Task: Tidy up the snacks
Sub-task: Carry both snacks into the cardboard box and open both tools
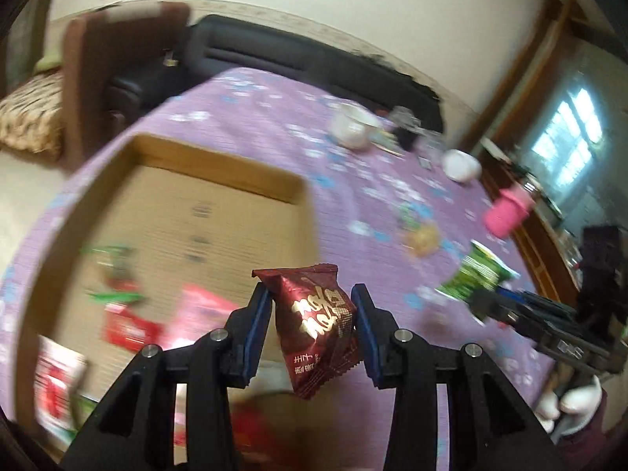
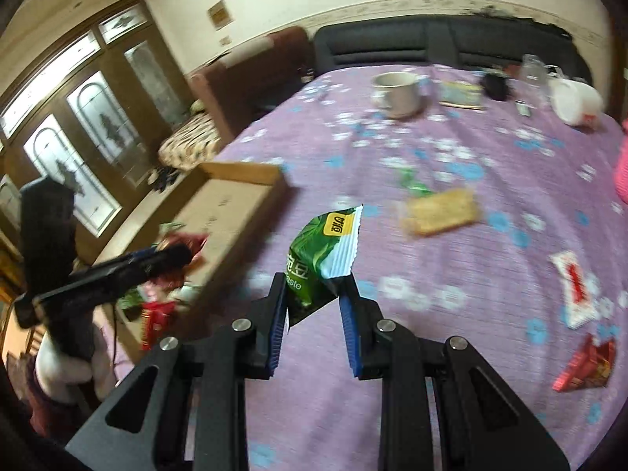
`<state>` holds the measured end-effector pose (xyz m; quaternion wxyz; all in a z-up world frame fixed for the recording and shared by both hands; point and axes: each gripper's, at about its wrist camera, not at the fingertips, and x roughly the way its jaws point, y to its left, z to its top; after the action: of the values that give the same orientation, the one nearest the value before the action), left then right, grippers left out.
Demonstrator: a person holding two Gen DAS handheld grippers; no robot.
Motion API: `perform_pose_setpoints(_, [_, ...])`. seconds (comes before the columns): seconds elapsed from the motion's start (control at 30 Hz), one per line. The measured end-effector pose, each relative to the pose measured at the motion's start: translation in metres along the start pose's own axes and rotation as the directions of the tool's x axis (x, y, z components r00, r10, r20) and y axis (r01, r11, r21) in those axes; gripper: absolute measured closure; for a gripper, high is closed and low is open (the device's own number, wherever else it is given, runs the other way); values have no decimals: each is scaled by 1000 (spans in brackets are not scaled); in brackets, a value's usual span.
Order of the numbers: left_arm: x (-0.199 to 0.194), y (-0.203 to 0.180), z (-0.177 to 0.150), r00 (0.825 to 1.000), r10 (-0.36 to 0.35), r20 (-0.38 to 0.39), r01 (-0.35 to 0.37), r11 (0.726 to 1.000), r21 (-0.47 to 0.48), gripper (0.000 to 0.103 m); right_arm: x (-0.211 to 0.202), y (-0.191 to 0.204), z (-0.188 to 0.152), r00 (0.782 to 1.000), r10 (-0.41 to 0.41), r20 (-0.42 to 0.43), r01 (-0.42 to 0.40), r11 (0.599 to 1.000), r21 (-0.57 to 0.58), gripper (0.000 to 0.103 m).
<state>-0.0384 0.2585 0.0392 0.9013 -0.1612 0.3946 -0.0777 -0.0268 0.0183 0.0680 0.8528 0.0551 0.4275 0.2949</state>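
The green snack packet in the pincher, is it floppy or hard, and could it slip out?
Probably floppy: the green snack packet bends where the right gripper pinches it. It looks light, standing up above the fingers without sagging. Its shiny wrapper may be slippery, but it seems firmly held.

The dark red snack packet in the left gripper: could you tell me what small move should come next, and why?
Probably carry it a little further over the cardboard box and open the jaws. The left gripper is shut on the dark red packet, which hangs near the box's edge, and other snacks already lie inside.
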Motion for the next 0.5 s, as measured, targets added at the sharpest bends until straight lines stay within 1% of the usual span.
perform_pose_setpoints(0.07, [0, 24, 6, 999, 39, -4, -39, 999, -32, 61, 13, 20, 6, 1000, 20, -16, -21, 999, -26, 75])
perform_pose_setpoints(0.17, [4, 49, 11, 997, 81, -17, -82, 994, -74, 61, 32, 50, 14, 998, 41, -44, -44, 996, -73, 74])
perform_pose_setpoints(0.27, [9, 64, 14, 995, 96, -36, -100, 989, -108, 61, 55, 77, 21, 995, 57, -83, -66, 991, -115, 74])
perform_pose_setpoints(0.4, [8, 71, 13, 996, 86, -33, -90, 988, -125, 60, 88, 102, 26, 990, 47, -135, -69, 986, -155, 74])
perform_pose_setpoints(0.5, [4, 77, 12, 998, 60, -27, -63, 987, -150, 52, 112, 111, 26, 985, 18, -172, -49, 983, -176, 74])
